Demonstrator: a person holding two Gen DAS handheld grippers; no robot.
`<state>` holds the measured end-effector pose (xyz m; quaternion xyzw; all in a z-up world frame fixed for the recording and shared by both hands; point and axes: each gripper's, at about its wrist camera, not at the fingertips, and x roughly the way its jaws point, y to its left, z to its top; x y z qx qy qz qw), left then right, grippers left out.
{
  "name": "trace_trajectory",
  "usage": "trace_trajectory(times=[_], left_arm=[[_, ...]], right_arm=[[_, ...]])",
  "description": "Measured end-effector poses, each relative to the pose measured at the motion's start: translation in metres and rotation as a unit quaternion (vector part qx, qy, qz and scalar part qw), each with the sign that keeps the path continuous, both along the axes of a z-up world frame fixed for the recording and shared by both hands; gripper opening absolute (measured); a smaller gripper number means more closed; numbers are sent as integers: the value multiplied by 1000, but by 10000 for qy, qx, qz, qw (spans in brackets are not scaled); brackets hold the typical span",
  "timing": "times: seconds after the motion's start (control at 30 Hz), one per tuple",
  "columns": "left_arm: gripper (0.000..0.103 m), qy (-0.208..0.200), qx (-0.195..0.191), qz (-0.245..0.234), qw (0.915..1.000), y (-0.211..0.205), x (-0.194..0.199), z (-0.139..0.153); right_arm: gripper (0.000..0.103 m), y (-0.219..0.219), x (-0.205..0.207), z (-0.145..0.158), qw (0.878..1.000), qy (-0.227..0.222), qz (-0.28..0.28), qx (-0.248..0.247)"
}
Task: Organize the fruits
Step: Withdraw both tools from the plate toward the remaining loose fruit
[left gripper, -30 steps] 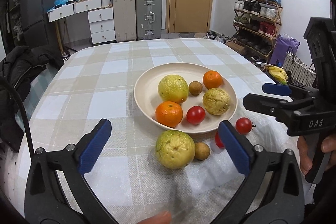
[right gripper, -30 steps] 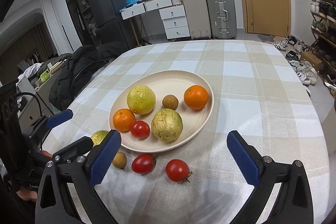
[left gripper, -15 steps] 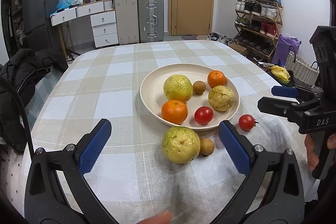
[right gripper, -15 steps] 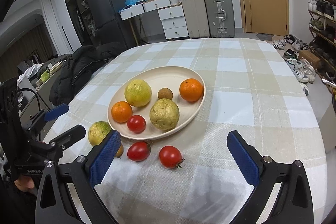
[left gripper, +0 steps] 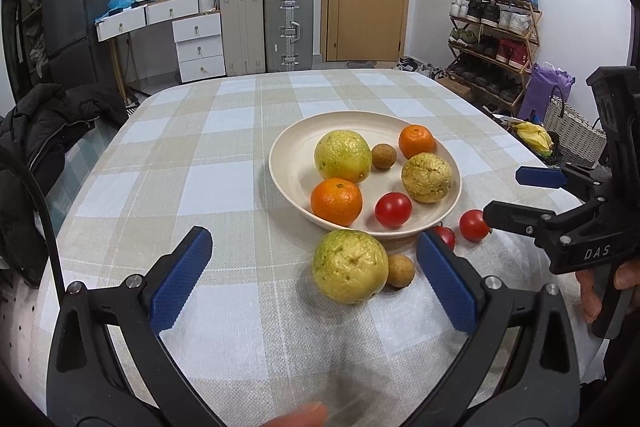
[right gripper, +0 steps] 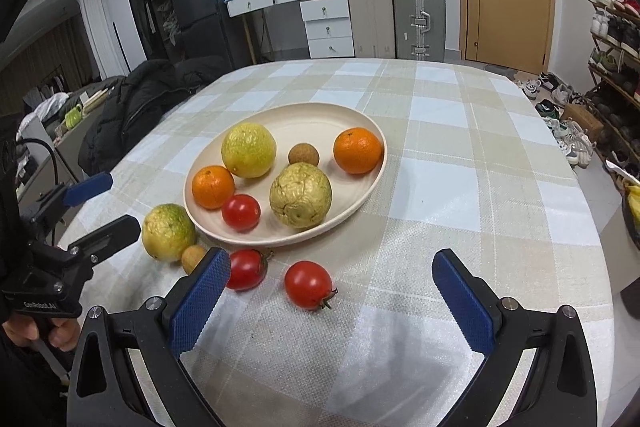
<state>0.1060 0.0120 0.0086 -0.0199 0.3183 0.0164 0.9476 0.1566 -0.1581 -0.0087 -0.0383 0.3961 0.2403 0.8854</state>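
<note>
A cream plate (left gripper: pixel 296 143) (right gripper: pixel 320 115) on the checked tablecloth holds two oranges, two yellow-green guavas, a tomato and a small brown longan. Off the plate, near its front rim, lie a green-yellow guava (left gripper: pixel 349 265) (right gripper: pixel 168 231), a brown longan (left gripper: pixel 400 270) (right gripper: pixel 193 257) and two tomatoes (right gripper: pixel 308 284) (right gripper: pixel 246 269). My left gripper (left gripper: pixel 314 285) is open, and the loose guava lies just ahead, between its fingers. My right gripper (right gripper: pixel 330 303) is open above the cloth, with the nearer tomato between its fingers, untouched.
The table's edge runs close on the right, with a shoe rack (left gripper: pixel 492 39) and a basket (left gripper: pixel 572 131) beyond. A black jacket (right gripper: pixel 132 107) hangs on a chair at the left. Suitcases (left gripper: pixel 280 27) and drawers stand by the far wall.
Both grippers have drawn back and shifted sideways, so the plate and loose fruit sit farther off and more to the right in the left view. Both stay open; no fruit has moved.
</note>
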Motion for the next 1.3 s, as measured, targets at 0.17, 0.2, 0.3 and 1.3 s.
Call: trace_trajectory(times=[0.17,0.2,0.3,1.3], left_arm=[[102,77,-29,15,10000,1,-1,-3],[102,88,-29,24,10000,1,-1,-4],[102,137,-66,32,9999,2,-2,-7],[102,800,-157,24,9967,3,23,-32]], right_arm=[[103,4,1,-6,9998,59,29,-207],[103,4,0,-7,9997,71,26,-232],[103,5,0,-10,9994,115,20,-315],[78,14,1,-31,9955,461,147,-815]])
